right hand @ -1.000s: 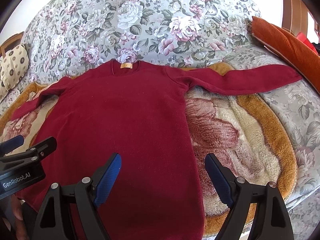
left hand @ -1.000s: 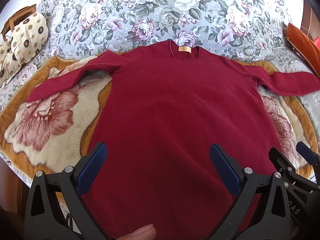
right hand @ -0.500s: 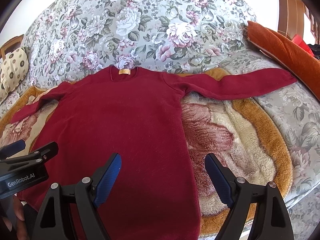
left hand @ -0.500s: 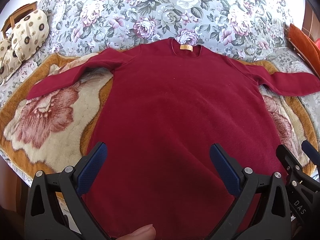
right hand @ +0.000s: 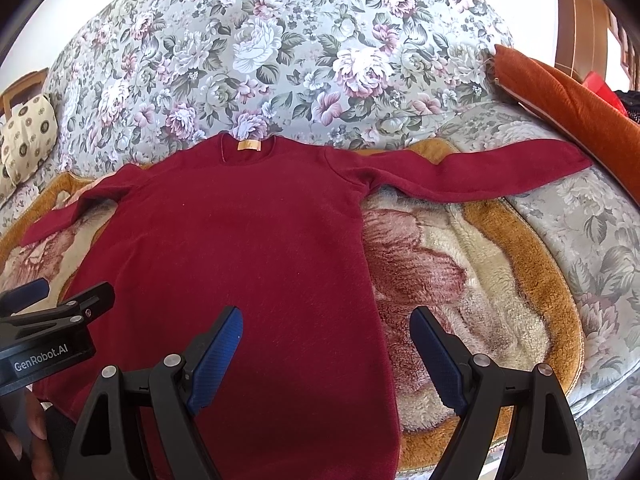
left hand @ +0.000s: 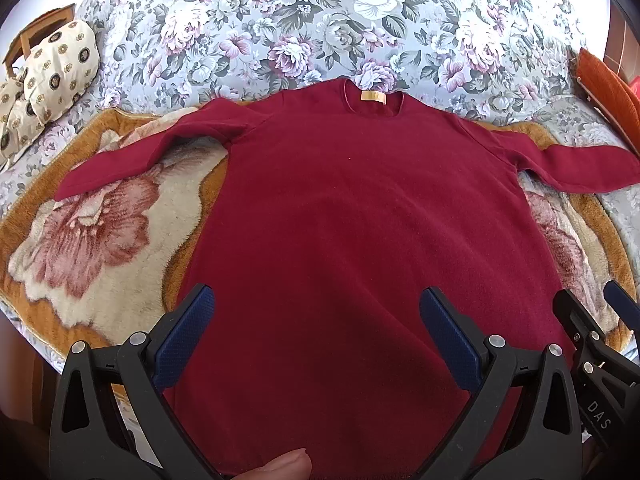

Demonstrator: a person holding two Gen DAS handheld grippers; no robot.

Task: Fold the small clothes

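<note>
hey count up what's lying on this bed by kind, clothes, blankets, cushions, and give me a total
Clothes: 1, the red sweater
Blankets: 1, the plush rose blanket
Cushions: 2, the cream patterned cushion and the orange cushion
Total: 4

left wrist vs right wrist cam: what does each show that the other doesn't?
Left wrist only: a fingertip at the bottom edge, and the full length of the left sleeve.

Right wrist only: the whole right sleeve out to its cuff, beside the orange cushion.

Both: the red sweater lying flat on the plush rug, its neck label, and each open hand-held gripper, left and right.
</note>
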